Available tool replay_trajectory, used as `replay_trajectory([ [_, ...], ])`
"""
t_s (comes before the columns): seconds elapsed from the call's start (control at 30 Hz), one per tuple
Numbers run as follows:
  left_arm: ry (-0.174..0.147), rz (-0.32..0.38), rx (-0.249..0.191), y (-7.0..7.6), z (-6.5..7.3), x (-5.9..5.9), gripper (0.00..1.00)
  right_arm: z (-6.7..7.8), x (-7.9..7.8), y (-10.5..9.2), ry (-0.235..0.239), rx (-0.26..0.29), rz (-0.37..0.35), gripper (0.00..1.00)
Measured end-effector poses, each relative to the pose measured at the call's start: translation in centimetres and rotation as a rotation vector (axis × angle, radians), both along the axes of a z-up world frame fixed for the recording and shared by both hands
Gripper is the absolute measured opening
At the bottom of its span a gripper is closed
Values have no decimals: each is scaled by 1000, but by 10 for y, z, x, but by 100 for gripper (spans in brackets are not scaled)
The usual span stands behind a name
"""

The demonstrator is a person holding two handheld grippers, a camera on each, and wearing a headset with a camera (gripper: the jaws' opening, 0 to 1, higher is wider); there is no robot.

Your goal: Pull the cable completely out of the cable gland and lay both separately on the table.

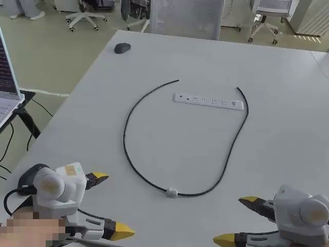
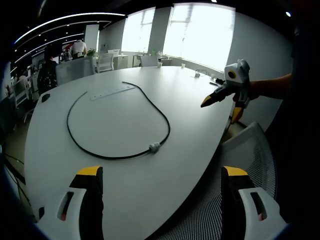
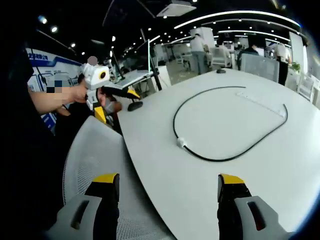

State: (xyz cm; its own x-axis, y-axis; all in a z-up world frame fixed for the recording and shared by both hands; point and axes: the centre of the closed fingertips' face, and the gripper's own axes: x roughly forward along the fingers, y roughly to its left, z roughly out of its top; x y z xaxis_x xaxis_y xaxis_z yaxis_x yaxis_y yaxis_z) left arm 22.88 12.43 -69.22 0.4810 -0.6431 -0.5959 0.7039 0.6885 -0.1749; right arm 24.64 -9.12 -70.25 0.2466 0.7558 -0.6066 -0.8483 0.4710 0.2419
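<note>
- The left tool [image 1: 116, 204] hovers over the near left edge of the desk [image 1: 280, 72]. Its yellow-tipped jaws are spread wide and there is nothing between them.
- The right tool [image 1: 229, 219] hovers over the near right edge. Its jaws are equally wide apart and hold nothing.
- Neither tool touches anything on the desk. A hand grips each one from behind.
- The black cable [image 1: 124, 138] lies flat on the desk in a large open loop. Its two free ends point towards the far side.
- The small white cable gland [image 1: 171, 192] sits on the cable at the near bottom of the loop. The cable runs out of it on both sides, so the two are not separated.
- The gland lies roughly midway between the two tools and a little beyond their tips, clear of both.
- A white power strip [image 1: 208, 101] lies across the gap at the far, open side of the loop, between the cable ends and touching neither.
- A dark mouse [image 1: 122, 48] rests near the far left corner of the desk, well apart from the cable.
- A laptop [image 1: 6, 87] stands on a separate stand to the left of the desk.
- In the left gripper view a grey mesh chair back [image 2: 245, 150] shows below the desk edge, and the right tool appears at the right, jaws apart.
</note>
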Motion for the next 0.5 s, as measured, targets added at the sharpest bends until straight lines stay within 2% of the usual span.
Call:
replay_trajectory([
  [0.3, -8, 2, -11, 3, 4, 5, 99, -5, 9, 9, -5, -21, 22, 81],
  [0.5, -6, -14, -16, 1, 2, 5, 99, -8, 14, 15, -4, -27, 29, 81],
])
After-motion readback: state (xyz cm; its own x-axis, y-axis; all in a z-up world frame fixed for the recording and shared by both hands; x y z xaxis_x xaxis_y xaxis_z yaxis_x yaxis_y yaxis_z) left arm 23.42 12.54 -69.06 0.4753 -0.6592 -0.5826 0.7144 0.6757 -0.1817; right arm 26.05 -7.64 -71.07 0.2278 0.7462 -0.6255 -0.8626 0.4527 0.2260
